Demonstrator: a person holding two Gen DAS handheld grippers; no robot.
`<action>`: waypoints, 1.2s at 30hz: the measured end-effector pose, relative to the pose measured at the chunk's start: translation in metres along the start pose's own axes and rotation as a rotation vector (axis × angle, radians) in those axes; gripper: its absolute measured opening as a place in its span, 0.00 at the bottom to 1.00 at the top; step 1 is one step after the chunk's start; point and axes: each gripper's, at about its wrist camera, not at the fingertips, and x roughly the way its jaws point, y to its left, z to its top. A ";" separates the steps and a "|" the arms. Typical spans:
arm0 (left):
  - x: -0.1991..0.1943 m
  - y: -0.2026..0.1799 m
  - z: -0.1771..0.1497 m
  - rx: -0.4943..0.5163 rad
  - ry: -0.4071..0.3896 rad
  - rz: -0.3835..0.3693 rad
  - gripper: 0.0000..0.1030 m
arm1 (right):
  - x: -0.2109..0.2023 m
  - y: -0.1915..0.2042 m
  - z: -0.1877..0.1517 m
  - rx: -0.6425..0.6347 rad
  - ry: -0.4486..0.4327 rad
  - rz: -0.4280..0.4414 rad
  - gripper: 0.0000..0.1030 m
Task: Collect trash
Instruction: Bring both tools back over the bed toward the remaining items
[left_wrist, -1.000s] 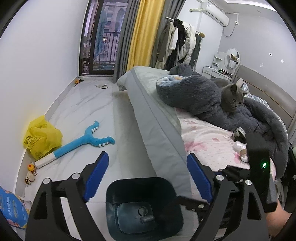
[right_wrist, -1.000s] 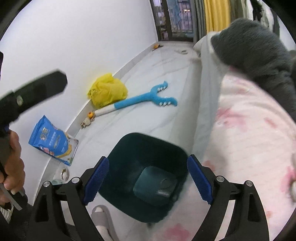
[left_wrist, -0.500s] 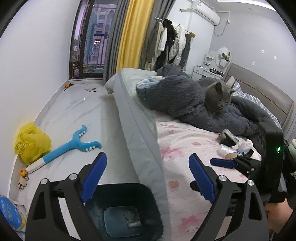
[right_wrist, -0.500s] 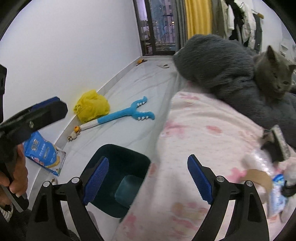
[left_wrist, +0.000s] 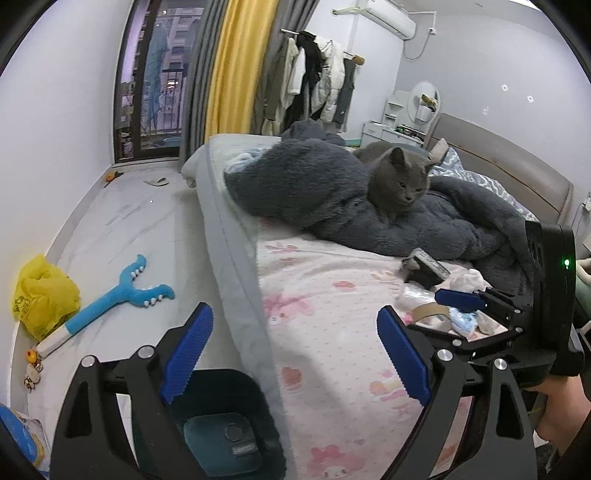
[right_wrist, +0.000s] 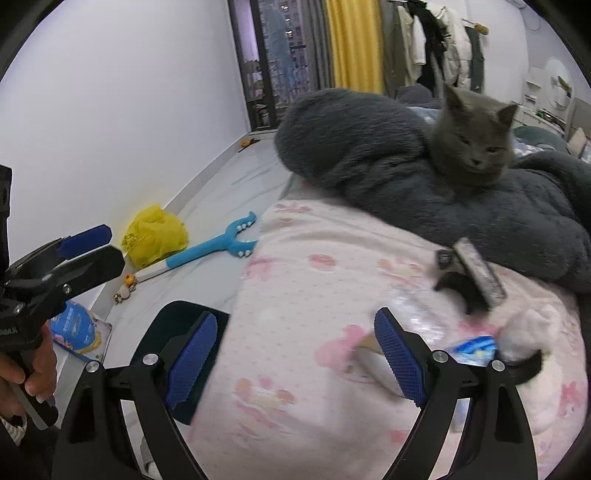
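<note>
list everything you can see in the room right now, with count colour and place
bin: 1, dark teal, floor beside bed
trash pile: several scraps, white, blue, brown, on pink sheet
pet brush: 1, black and grey, on sheet by blanket
cat: 1, grey, on blanket
blanket: 1, dark grey, on bed
toy: 1, blue, floor
bag: 1, yellow, floor by wall
left gripper: fingers open, empty
right gripper: fingers open, empty
</note>
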 end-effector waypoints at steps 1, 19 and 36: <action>0.001 -0.003 0.000 0.005 0.001 -0.003 0.89 | -0.002 -0.005 -0.001 0.004 -0.003 -0.007 0.86; 0.038 -0.062 -0.003 0.068 0.055 -0.076 0.90 | -0.028 -0.081 -0.016 0.092 -0.034 -0.094 0.86; 0.080 -0.106 -0.009 0.112 0.135 -0.168 0.90 | -0.023 -0.130 -0.036 0.129 0.015 -0.126 0.84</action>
